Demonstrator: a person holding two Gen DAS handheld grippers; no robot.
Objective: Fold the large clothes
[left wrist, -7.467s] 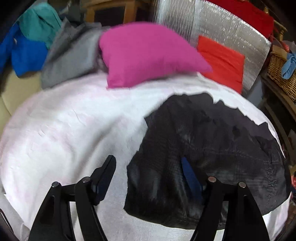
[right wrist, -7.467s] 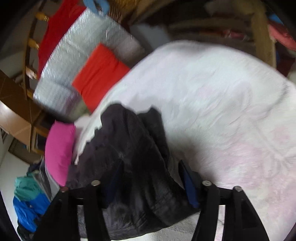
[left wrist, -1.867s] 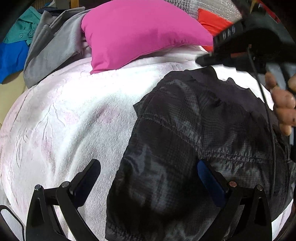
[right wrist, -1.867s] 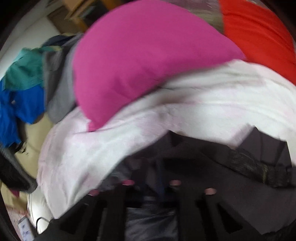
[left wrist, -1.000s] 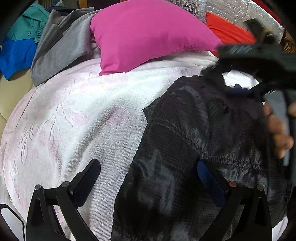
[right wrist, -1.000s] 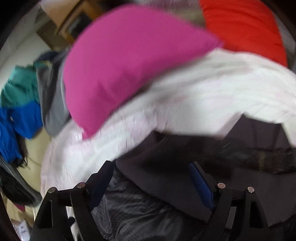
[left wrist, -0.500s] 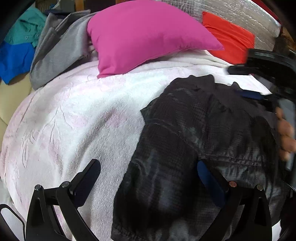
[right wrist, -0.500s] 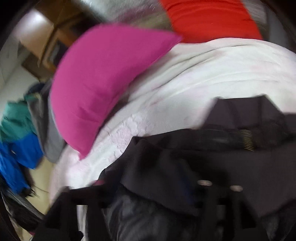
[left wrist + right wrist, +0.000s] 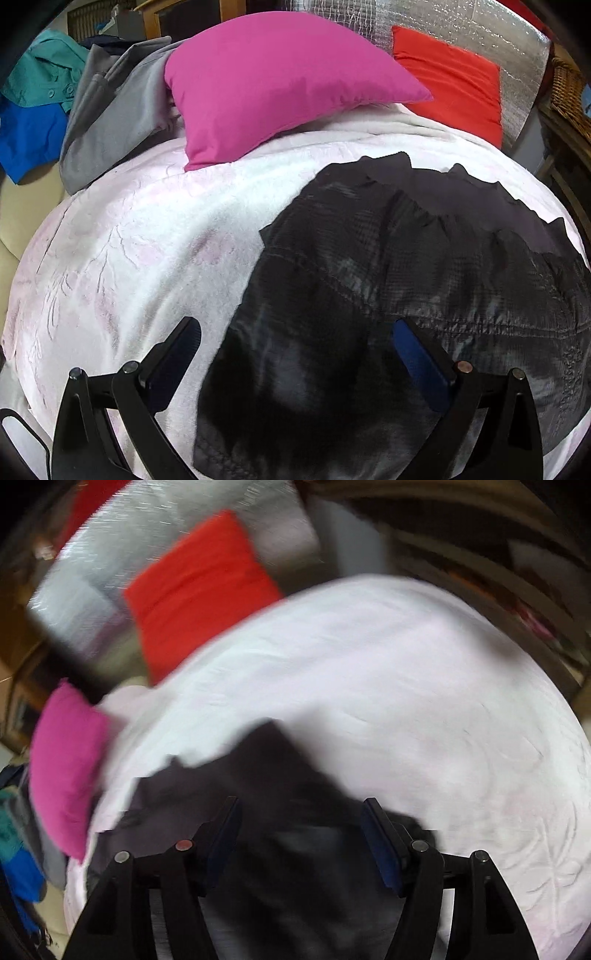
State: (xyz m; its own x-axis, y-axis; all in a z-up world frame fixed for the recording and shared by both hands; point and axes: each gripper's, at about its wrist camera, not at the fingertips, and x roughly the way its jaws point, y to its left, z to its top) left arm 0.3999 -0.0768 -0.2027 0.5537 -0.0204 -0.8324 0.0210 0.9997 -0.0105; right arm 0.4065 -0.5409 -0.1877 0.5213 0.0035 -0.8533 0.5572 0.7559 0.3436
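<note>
A black shiny garment (image 9: 406,280) lies folded on a white blanket (image 9: 140,251), toward its right half. My left gripper (image 9: 295,343) is open and empty, hovering over the garment's near left edge. In the blurred right wrist view the same black garment (image 9: 280,782) lies below my right gripper (image 9: 301,816), which is open and empty above the garment's far edge. The white blanket (image 9: 424,709) spreads beyond it.
A pink pillow (image 9: 280,81) and a red cushion (image 9: 450,81) lean against a silver foil panel (image 9: 461,26) at the back. Grey (image 9: 110,118), teal (image 9: 44,70) and blue (image 9: 29,136) clothes are piled at the back left. A wicker basket (image 9: 569,92) stands at the right.
My right gripper has let go of the garment's far edge, opened, and pulled back out of the left wrist view. The garment's top edge now lies flat. The left gripper has barely moved.
</note>
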